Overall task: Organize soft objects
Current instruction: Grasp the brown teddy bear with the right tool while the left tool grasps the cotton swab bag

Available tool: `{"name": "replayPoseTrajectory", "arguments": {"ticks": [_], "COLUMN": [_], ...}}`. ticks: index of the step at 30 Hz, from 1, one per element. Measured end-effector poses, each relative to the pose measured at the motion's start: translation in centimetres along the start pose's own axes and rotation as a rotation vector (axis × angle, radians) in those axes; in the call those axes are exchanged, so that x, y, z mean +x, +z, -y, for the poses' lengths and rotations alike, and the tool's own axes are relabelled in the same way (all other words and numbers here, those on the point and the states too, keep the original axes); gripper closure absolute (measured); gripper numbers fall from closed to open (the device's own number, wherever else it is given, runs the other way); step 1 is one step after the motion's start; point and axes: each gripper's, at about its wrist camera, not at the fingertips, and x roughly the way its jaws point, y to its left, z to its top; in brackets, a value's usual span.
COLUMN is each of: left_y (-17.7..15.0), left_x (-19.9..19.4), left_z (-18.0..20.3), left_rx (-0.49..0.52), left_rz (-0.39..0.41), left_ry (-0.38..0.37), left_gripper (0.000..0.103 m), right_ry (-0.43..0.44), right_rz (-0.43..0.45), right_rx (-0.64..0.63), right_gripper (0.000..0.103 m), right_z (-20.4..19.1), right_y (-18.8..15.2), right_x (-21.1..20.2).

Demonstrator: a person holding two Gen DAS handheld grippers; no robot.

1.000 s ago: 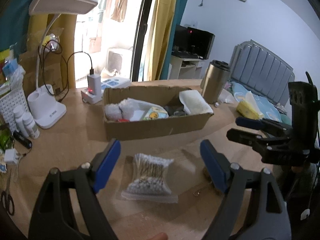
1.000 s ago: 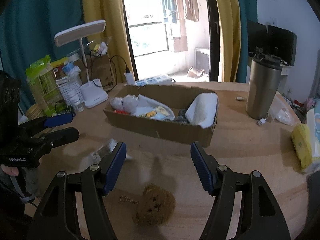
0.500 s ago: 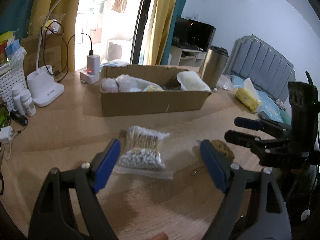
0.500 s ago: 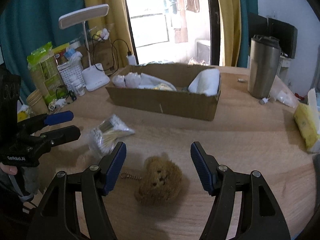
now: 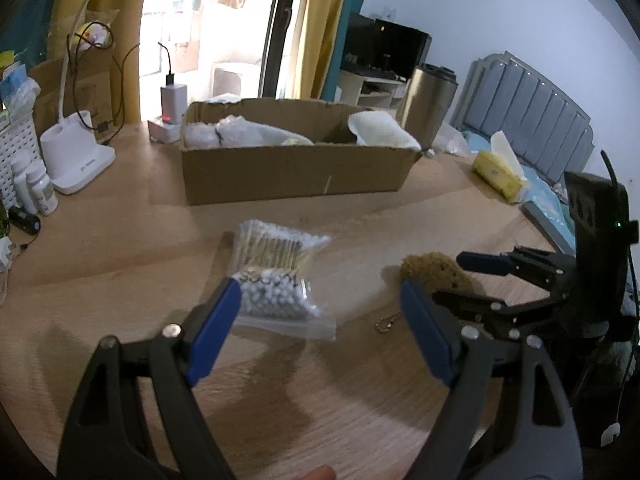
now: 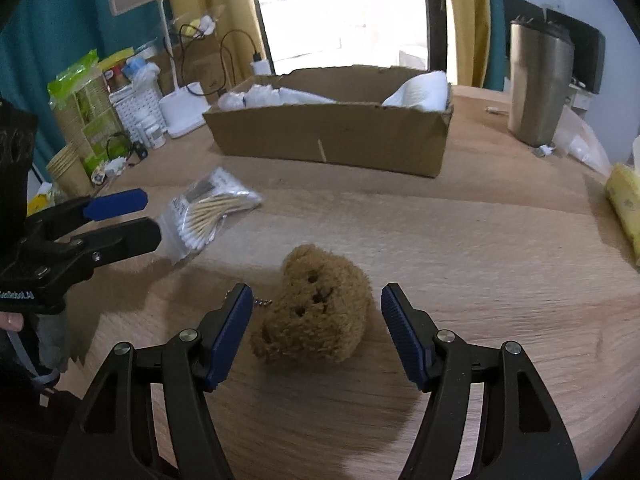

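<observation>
**A:** Status on our right gripper: jaws spread wide, nothing held. The brown plush bear keychain lies on the wooden table right between the fingertips, neither pad touching it as far as we can see. Its ball chain trails off toward the left finger.

**B:** And our left gripper?

**A:** Also spread open and empty. The bag of cotton swabs lies flat on the table just ahead of its left fingertip, more toward that finger than centred. The right-wrist view shows the left fingers low, at the bag's near edge; we can't tell whether they touch it.

**B:** Step?

**A:** We'd call it pre-grasp on both items. Neither is boxed yet. The cardboard box sits beyond both, well apart, already holding white wrapped bundles and a folded white cloth.

**B:** Next move?

**A:** Right: go a little further in so the pads straddle the bear's body, then close; it's squashy, so it should take a firm pinch. Left: shift to centre the bag before closing, since the plastic looks slick and thin. Then lift both over the near wall of the box.

**B:** Hazards?

**A:** The steel tumbler stands to the right of the box; we should keep clear of it.
</observation>
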Motion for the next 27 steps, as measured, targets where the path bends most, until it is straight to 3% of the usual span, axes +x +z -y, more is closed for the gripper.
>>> {"name": "replayPoseTrajectory", "arguments": {"ticks": [6, 12, 18, 27], "left_y": [0.0, 0.2, 0.7, 1.9], "left_x": [1.0, 2.2, 3.1, 4.5], "left_z": [-0.2, -0.2, -0.3, -0.9], "left_rx": [-0.007, -0.009, -0.004, 0.009], "left_rz": [-0.03, -0.056, -0.07, -0.089], "left_ry": [0.023, 0.04, 0.063, 0.111], "left_gripper": [0.02, 0.02, 0.02, 0.02], "right_ry": [0.004, 0.011, 0.023, 0.018], "right_rz": [-0.023, -0.03, -0.02, 0.019], "right_rx": [-0.005, -0.011, -0.009, 0.016], "right_gripper": [0.033, 0.047, 0.053, 0.054], "right_z": [0.0, 0.5, 1.2, 2.7], "right_y": [-0.2, 0.0, -0.1, 0.9], "right_x": [1.0, 1.2, 0.9, 0.0]}}
